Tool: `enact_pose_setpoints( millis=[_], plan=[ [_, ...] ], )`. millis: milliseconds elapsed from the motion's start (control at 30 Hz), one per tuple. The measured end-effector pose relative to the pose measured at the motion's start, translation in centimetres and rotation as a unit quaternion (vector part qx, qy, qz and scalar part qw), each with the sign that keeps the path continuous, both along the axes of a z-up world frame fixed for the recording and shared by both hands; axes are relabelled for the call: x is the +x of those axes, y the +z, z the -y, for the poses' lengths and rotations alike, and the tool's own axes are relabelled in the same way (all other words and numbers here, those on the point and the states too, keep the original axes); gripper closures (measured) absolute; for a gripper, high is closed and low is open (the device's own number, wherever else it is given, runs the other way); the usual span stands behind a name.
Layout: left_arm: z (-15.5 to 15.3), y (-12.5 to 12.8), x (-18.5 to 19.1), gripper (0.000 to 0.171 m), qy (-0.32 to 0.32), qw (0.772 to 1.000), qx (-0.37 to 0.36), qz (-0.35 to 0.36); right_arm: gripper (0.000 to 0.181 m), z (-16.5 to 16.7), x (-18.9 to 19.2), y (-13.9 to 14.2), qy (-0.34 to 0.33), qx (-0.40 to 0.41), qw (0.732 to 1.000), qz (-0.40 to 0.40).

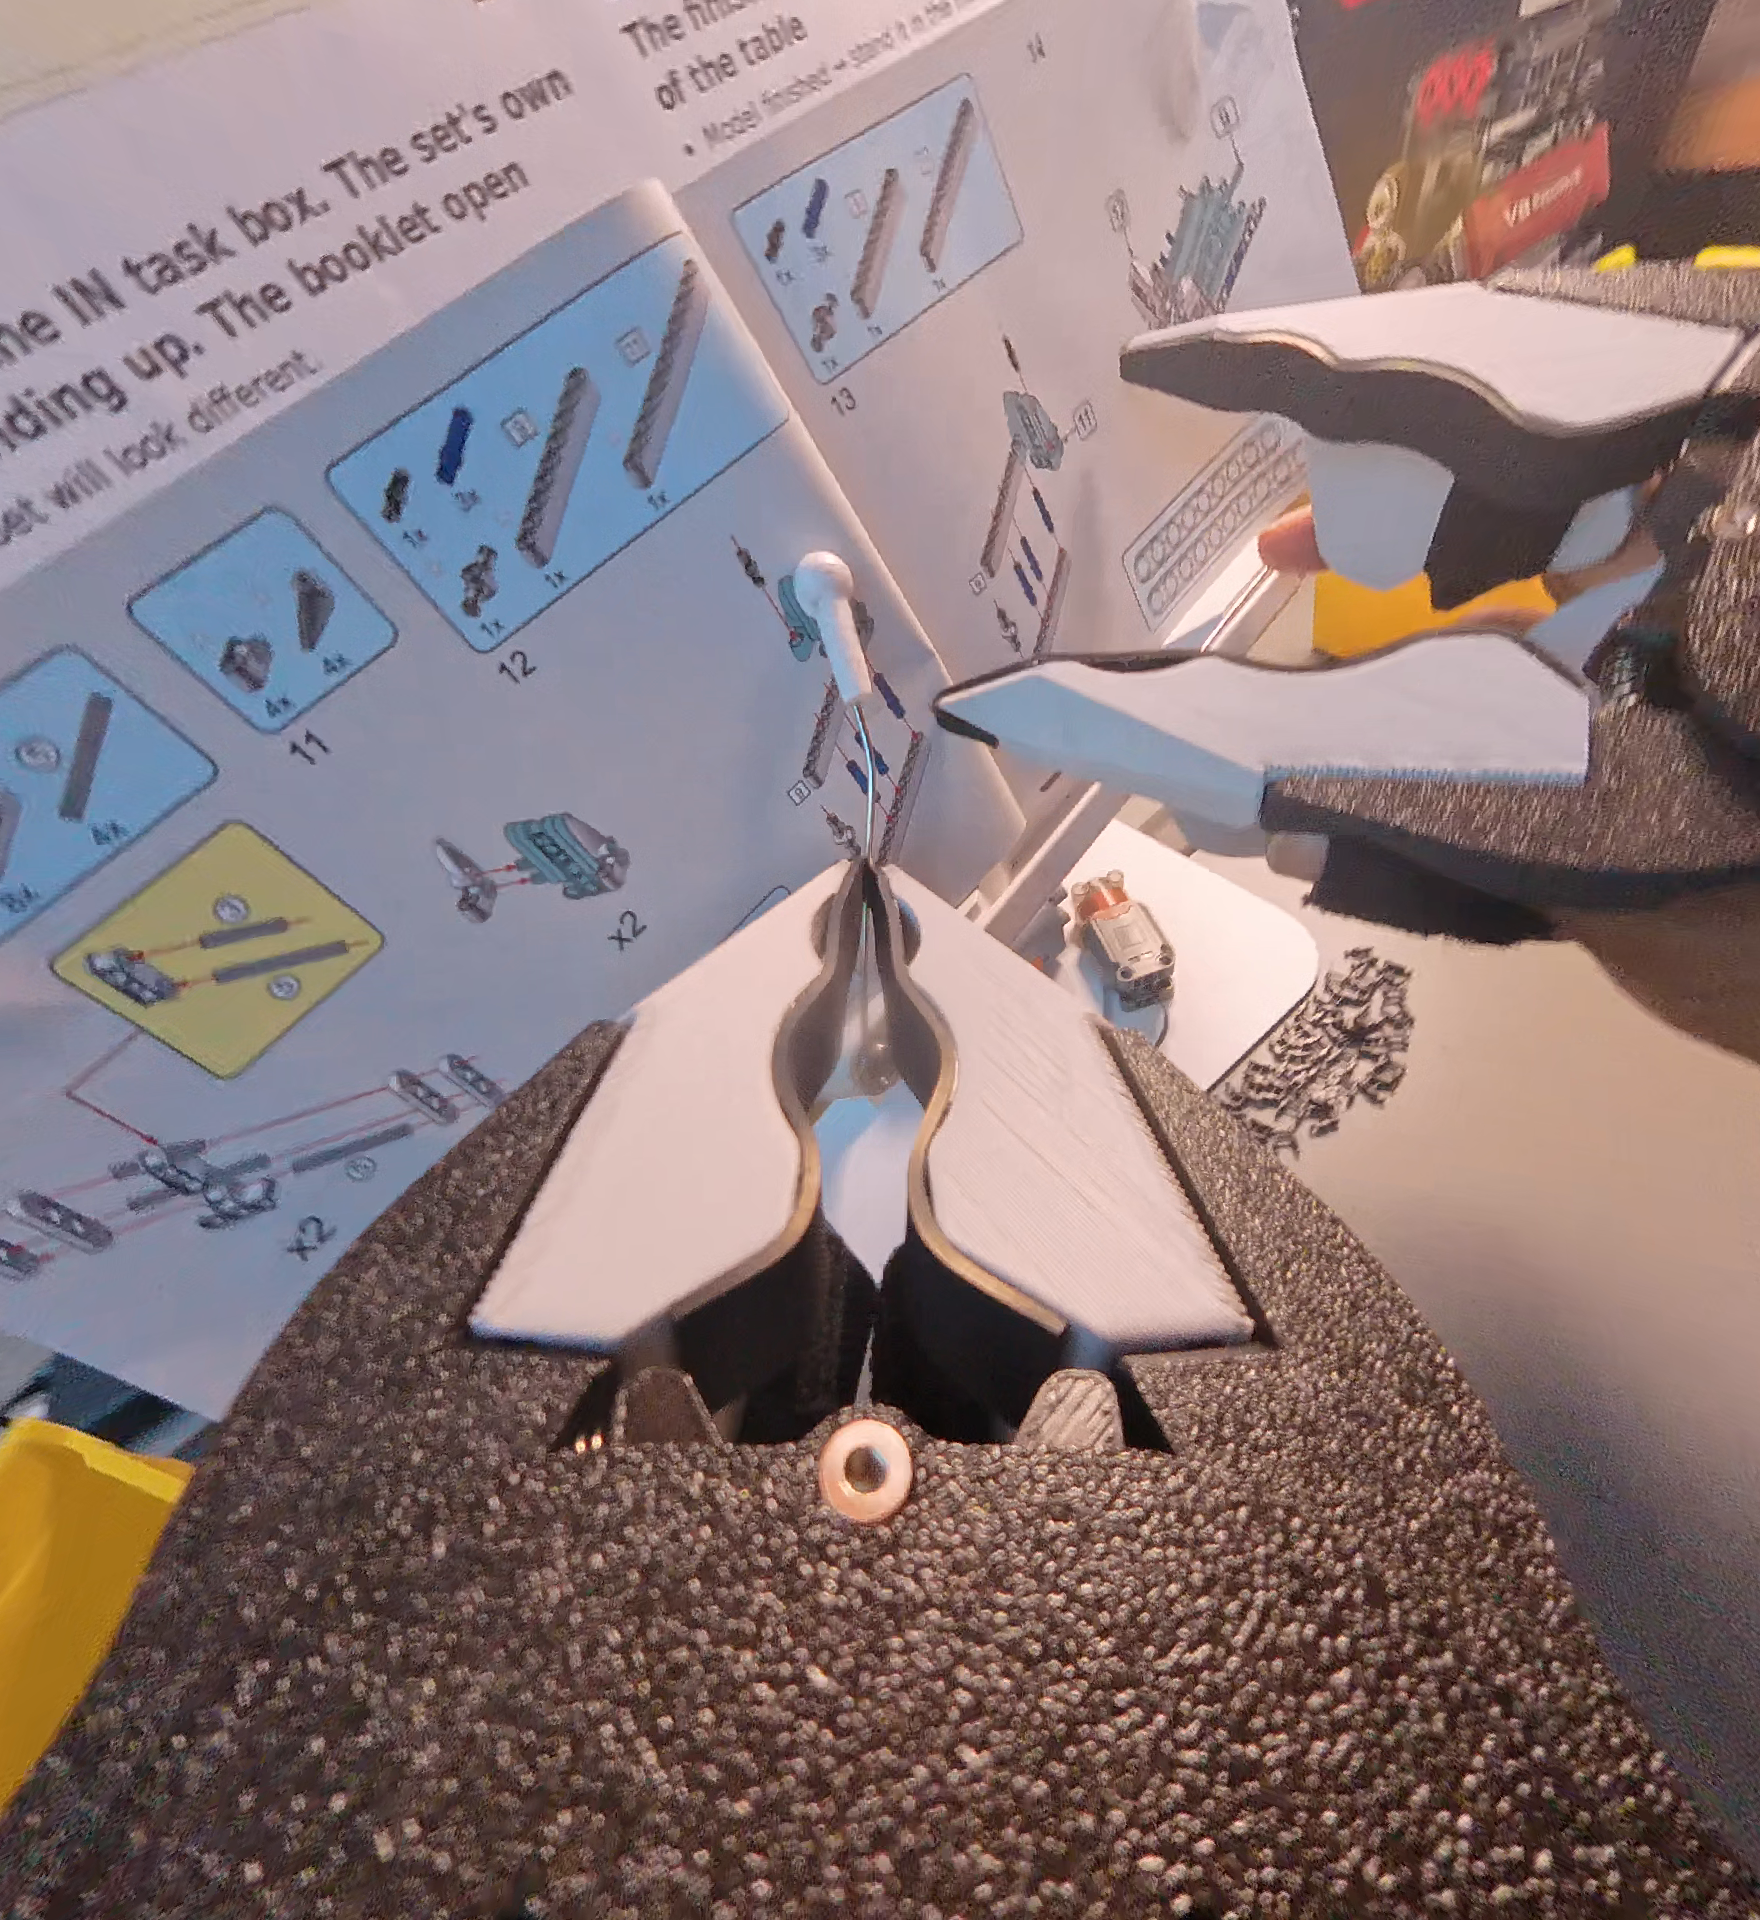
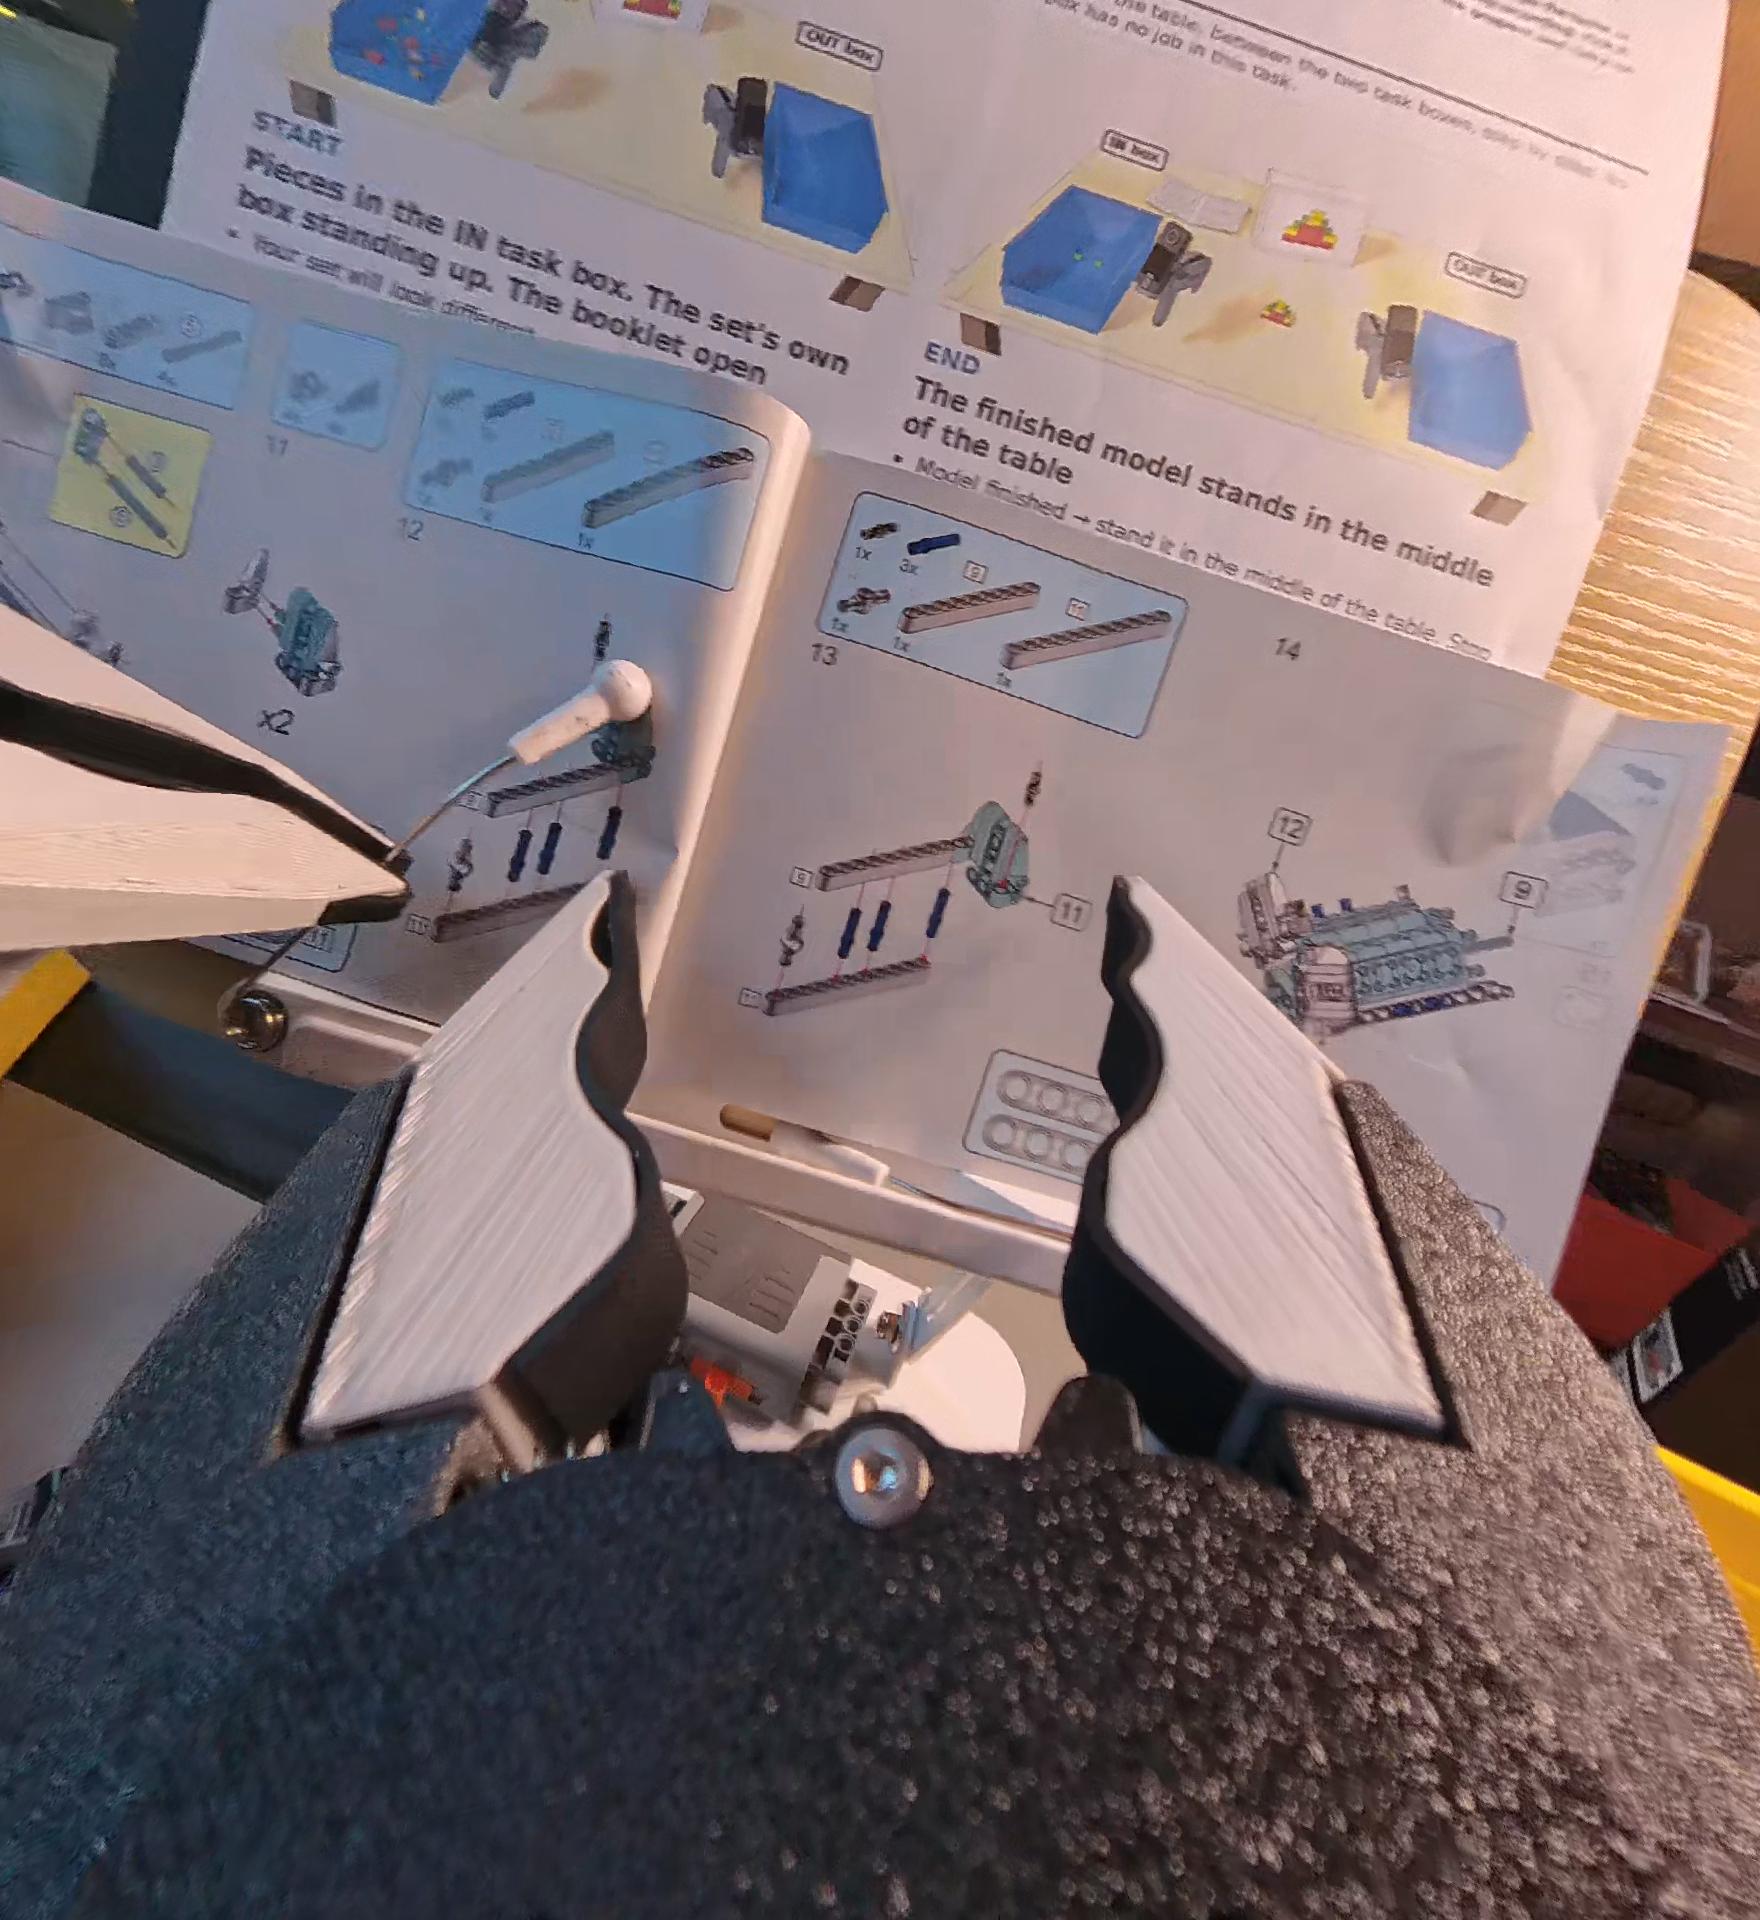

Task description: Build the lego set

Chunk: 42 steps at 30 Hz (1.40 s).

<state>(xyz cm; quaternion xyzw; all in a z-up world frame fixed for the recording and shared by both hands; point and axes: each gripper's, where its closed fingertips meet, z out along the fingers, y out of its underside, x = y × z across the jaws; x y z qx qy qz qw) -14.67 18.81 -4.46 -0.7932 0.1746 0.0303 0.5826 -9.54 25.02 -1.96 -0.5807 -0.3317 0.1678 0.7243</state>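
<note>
Between the tips of the left gripper [image 1: 868, 868] a thin metal wire [image 1: 860, 774] is pinched; the jaws are pressed together on it, tips meeting. Wire curves up and forward out of the tips and ends in a small white plastic piece [image 1: 834, 623] with a rounded head, tilted, standing free in front of the page. Right wrist view shows the same white piece [image 2: 585, 712] leaning right, and the wire [image 2: 455, 795] running down to the left gripper's tips [image 2: 393, 883]. Below those tips the wire continues to a small dark round end [image 2: 252, 1018] hanging near the stand's ledge.

Right gripper [image 2: 860, 899]: jaws spread wide, nothing between them. It hovers just right of the white piece, apart from it, fingers aimed at the page. Left wrist view shows it [image 1: 1032, 520] coming in from the right, lower fingertip [image 1: 969, 717] near the wire, not touching as far as can be seen.

Behind both: an open instruction booklet [image 1: 502, 582] propped upright, pages showing part diagrams in blue and yellow panels. A larger printed sheet [image 2: 1115, 343] stands behind it. White stand [image 2: 855, 1184] holds the booklet's lower edge. Small grey-and-orange part [image 1: 1125, 935] lies on the white base; a heap of small black pieces [image 1: 1312, 1049] on the table just right of it. Yellow bin edge [image 1: 14, 1590] at lower left.
</note>
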Motion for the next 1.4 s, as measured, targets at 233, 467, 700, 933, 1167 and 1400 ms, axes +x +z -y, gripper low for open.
enact_pose_setpoints(
  millis=[233, 467, 700, 933, 1167, 1400],
  plan=[
    [-0.4, -0.9, 0.8, 0.171, -0.032, 0.983, -0.031, -0.179, 0.098, -0.3, 0.0, -0.3, 0.007, 0.009, 1.000, 0.014],
    [0.8, -0.3, -0.8, 0.159, -0.028, 0.996, -0.037, -0.080, 0.090, -0.6, 1.8, -1.2, 0.007, -0.017, 1.000, 0.019],
    [2.2, 0.9, -7.6, 0.171, 0.074, 0.996, 0.017, 0.046, 0.090, -3.4, 4.5, -2.7, -0.032, -0.056, 0.997, 0.038],
    [3.8, 2.4, -7.9, 0.146, 0.080, 0.990, 0.093, 0.074, 0.090, -1.5, 5.7, -1.4, 0.001, -0.047, 0.998, 0.031],
    [7.4, 3.6, -8.1, 0.105, 0.089, 0.972, 0.165, 0.143, 0.102, 9.8, 7.0, 0.1, 0.175, -0.041, 0.983, 0.021],
    [11.9, 4.0, -4.7, 0.122, 0.010, 0.971, 0.194, 0.142, 0.106, 23.4, 10.8, -10.0, 0.410, -0.150, 0.865, 0.246]
  ],
)
